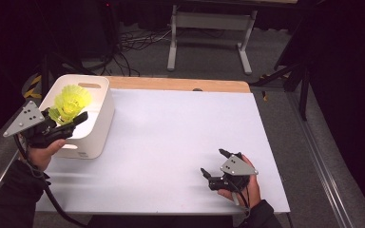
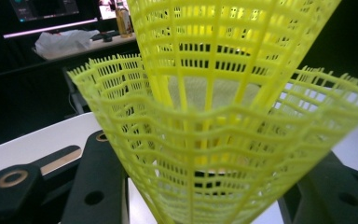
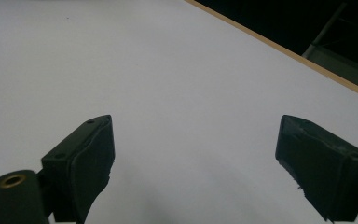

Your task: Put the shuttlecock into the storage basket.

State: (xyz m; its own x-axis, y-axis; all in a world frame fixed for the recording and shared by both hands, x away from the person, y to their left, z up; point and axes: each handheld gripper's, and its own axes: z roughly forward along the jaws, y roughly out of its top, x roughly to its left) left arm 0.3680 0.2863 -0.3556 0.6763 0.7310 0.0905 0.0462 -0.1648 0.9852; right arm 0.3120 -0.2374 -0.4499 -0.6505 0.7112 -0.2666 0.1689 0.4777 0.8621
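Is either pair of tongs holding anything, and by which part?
The left tongs grip yellow shuttlecocks, nested together, by the mesh skirt. The right tongs are open and empty.

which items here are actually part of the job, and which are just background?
In play:
- yellow shuttlecocks, nested, gripped in the left gripper
- white bin, just under them
- right gripper, open, resting on the table

Background:
- cables on the floor
- metal stand beyond the table
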